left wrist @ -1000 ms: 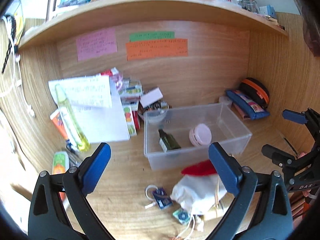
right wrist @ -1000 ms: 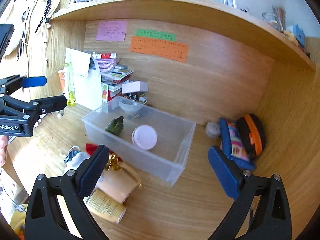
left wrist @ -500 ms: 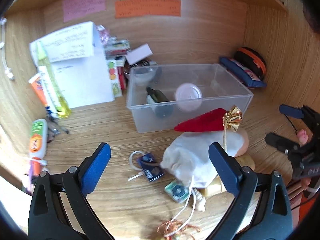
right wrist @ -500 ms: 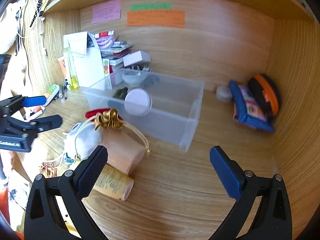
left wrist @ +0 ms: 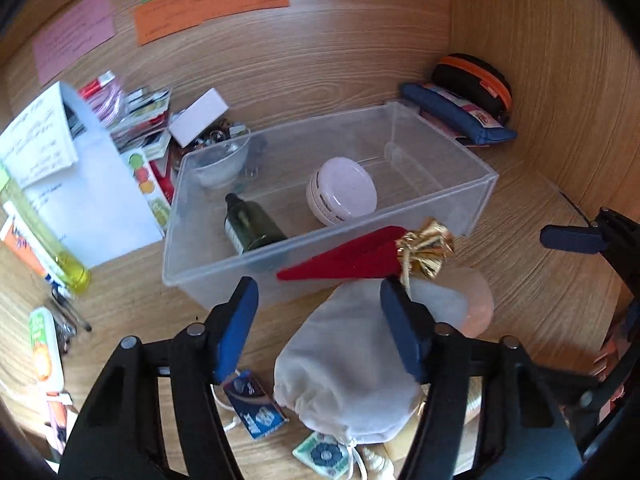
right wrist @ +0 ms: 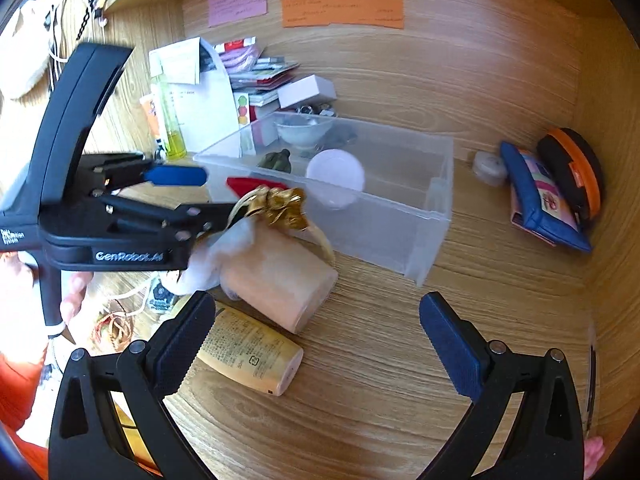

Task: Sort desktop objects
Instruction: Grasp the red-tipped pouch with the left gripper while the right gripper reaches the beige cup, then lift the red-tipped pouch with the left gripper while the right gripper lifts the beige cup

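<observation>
A clear plastic bin [left wrist: 440, 196] sits near the middle of the wooden surface [right wrist: 380, 380], and inside it lie a dark green bottle [left wrist: 250, 226] on its side and a round pale pink jar [left wrist: 342, 192] leaning against the back part of the floor. Just in front of the bin, touching or nearly touching its front wall, is a heap of loose things: a white drawstring pouch [left wrist: 344, 364], a red felt piece [left wrist: 344, 260] tied with a gold bow [left wrist: 426, 250], a peach-coloured cylinder [right wrist: 280, 280] lying on its side, and beside that a yellow tube [right wrist: 250, 354] with printed text. The left gripper [left wrist: 318, 332] hangs over the pouch with its blue pads spread apart, holding nothing; one pad [left wrist: 402, 336] overlaps the pouch's upper edge in the left wrist view, though contact cannot be confirmed. The right gripper [right wrist: 312, 344] is likewise released, its jaws wide, with the yellow tube lying partly between them on the surface. Near the pouch lie a small blue packet [left wrist: 256, 404] and a green and white square packet [left wrist: 322, 454]. Left of the bin a stack of papers and booklets [left wrist: 92, 184] leans against the back wall with a yellow-green bottle [left wrist: 44, 232] in front of it, and a white box [left wrist: 198, 116] rests on the clutter behind the bin. In the right-hand corner a blue pouch [right wrist: 540, 204] and a black case with an orange zip [right wrist: 576, 176] stand against the side wall. Pink, green and orange notes [right wrist: 342, 10] are stuck to the back panel.
</observation>
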